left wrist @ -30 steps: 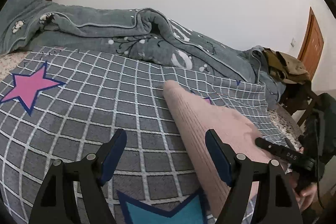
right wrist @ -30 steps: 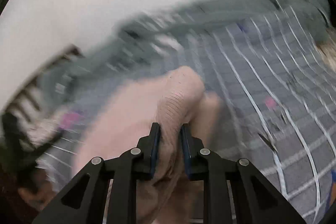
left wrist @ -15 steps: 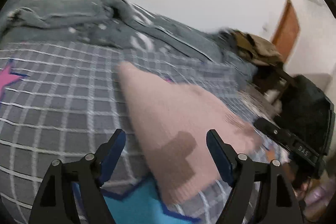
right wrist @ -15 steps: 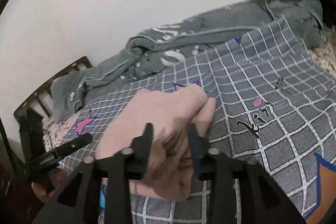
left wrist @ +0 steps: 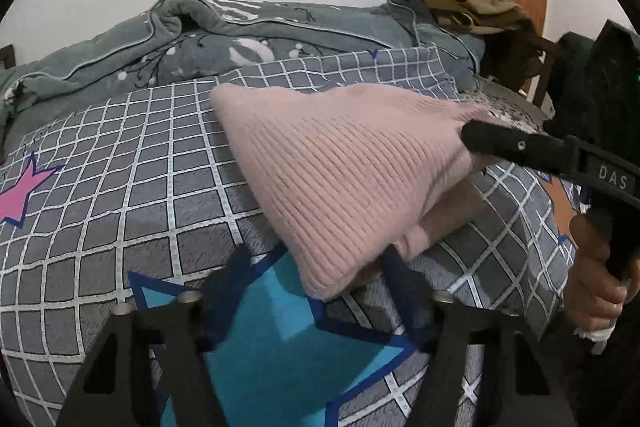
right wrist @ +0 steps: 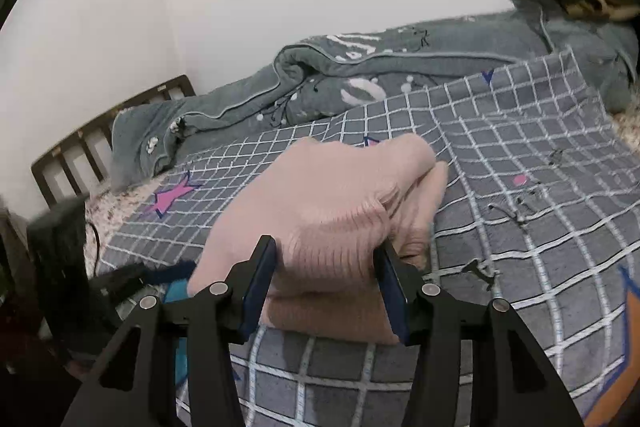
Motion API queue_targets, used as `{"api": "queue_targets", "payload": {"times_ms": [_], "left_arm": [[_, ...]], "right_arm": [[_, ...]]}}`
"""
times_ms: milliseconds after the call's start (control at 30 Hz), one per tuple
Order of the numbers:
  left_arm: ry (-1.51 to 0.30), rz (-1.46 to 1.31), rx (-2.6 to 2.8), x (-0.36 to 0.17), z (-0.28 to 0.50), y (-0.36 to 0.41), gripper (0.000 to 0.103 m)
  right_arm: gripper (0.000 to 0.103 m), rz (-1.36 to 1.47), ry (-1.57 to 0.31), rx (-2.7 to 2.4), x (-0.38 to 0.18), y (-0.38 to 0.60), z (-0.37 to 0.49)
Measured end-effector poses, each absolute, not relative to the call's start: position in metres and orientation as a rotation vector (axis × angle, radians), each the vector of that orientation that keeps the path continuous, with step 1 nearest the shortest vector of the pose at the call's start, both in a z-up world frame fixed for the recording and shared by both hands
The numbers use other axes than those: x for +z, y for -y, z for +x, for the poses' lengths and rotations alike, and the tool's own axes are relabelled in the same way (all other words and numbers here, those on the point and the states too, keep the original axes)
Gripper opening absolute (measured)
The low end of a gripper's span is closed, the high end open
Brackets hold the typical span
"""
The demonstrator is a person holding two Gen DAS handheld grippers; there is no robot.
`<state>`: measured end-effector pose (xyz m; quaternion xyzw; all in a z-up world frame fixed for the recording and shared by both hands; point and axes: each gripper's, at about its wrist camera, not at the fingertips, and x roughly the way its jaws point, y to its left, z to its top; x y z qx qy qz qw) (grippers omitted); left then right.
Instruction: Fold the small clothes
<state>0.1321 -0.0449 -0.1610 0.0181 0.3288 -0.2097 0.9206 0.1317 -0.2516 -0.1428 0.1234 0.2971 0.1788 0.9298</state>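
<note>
right gripper (right wrist: 326,277) jaws opening around bunched end of pink knit garment (right wrist: 332,203), folded over itself on grey checked bedsheet (right wrist: 520,227), grey quilt (right wrist: 360,79) behind, wooden headboard (right wrist: 92,135) far left

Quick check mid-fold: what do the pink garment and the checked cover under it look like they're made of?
Pink garment: looks like a soft ribbed knit, matte; parallel ribs run across it, possibly wool or acrylic. Checked cover: looks like a thin, smooth woven fabric with a printed white grid and stars, matte, lying flat with shallow creases; the fibre can't be told.
</note>
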Motion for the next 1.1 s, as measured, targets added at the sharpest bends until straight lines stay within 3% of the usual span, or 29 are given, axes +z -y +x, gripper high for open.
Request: {"api": "queue_targets", "payload": {"times_ms": [33, 67, 133, 233, 367, 533, 600, 633, 667, 700, 900, 1100], "left_arm": [[-0.671, 0.017, -0.441, -0.160, 0.133, 0.043, 0.041], [-0.664, -0.005, -0.460, -0.158, 0.132, 0.040, 0.024], [-0.632, -0.027, -0.454, -0.152, 0.130, 0.033, 0.020], [-0.638, -0.056, -0.473, -0.151, 0.130, 0.026, 0.018], [-0.669, -0.003, -0.479, -0.159, 0.128, 0.036, 0.024], [-0.677, -0.085, -0.578, -0.148, 0.128, 0.020, 0.032], [-0.656, -0.141, -0.573, -0.143, 0.130, 0.011, 0.061], [-0.637, -0.166, -0.564, -0.140, 0.131, 0.006, 0.066], [-0.619, -0.184, -0.551, -0.137, 0.133, 0.003, 0.066], [-0.615, -0.193, -0.542, -0.135, 0.135, 0.002, 0.066], [-0.594, -0.218, -0.475, -0.128, 0.168, 0.006, 0.066], [-0.604, -0.220, -0.430, -0.130, 0.202, 0.013, 0.067]], "right_arm": [[0.040, 0.262, -0.614, 0.368, -0.144, 0.252, 0.133], [0.028, 0.274, -0.614, 0.369, -0.144, 0.254, 0.133], [0.008, 0.294, -0.576, 0.358, -0.141, 0.259, 0.128], [0.006, 0.339, -0.538, 0.337, -0.139, 0.278, 0.118], [0.006, 0.254, -0.695, 0.247, -0.164, 0.269, 0.129], [0.009, 0.190, -0.680, 0.266, -0.161, 0.262, 0.122], [0.016, 0.202, -0.646, 0.280, -0.157, 0.266, 0.118], [0.027, 0.203, -0.626, 0.288, -0.154, 0.269, 0.115], [0.038, 0.200, -0.602, 0.300, -0.150, 0.271, 0.115], [0.040, 0.202, -0.586, 0.301, -0.147, 0.273, 0.115], [0.040, 0.219, -0.599, 0.289, -0.128, 0.274, 0.155], [0.043, 0.186, -0.781, 0.194, -0.136, 0.260, 0.228]]}}
